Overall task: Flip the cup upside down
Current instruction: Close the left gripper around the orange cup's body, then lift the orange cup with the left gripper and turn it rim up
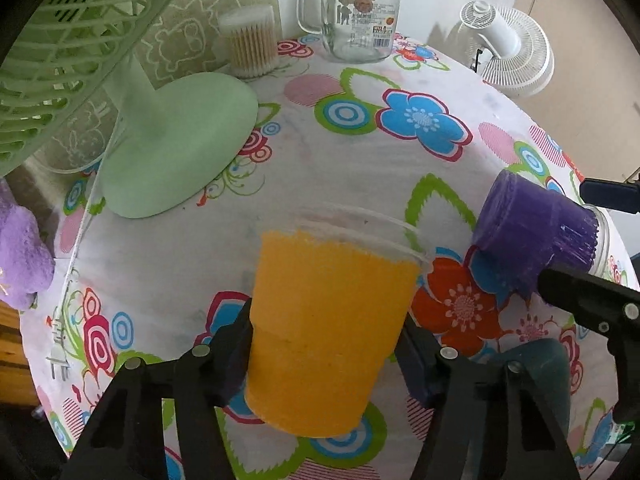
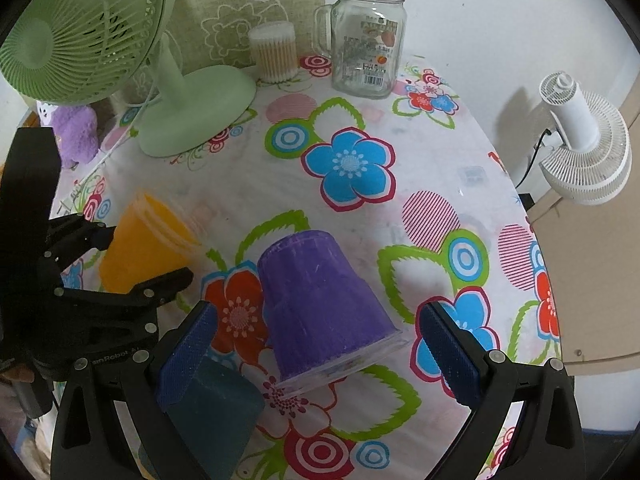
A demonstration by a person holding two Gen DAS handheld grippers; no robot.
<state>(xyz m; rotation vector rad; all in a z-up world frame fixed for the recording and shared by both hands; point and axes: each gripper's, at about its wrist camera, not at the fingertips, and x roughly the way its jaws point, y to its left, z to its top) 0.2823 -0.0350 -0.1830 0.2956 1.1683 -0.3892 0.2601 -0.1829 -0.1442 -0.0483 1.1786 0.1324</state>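
Purple plush toy (image 2: 76,136): far left edge of the bench, behind the green fan.

Green desk fan (image 2: 80,28): upright at rear left, round base (image 1: 176,144) flat on the flowered cloth (image 2: 352,168) that covers the bench.

Left gripper (image 1: 326,344): fingers (image 1: 236,344) clamped on both sides of the orange cup, lower half of its wall.

Orange cup (image 1: 332,332): held by the left gripper, mouth up and tilted away from the camera, clear rim showing above the orange part. The right wrist view shows it at left, leaning; whether its base touches the cloth cannot be told.

Cotton-swab tub (image 2: 274,56): rear centre, beside the fan base.

Glass mug jar (image 2: 368,48): rear centre, handle to the left, dark lid on, a green object on top.

Purple cup (image 2: 324,308): upside down on the cloth, clear rim down, just right of the orange cup.

Right gripper (image 2: 316,364): blue-padded fingers (image 2: 450,356) spread wide, one on each side of the purple cup, neither touching it.

White fan (image 2: 580,148): off the bench, at right.
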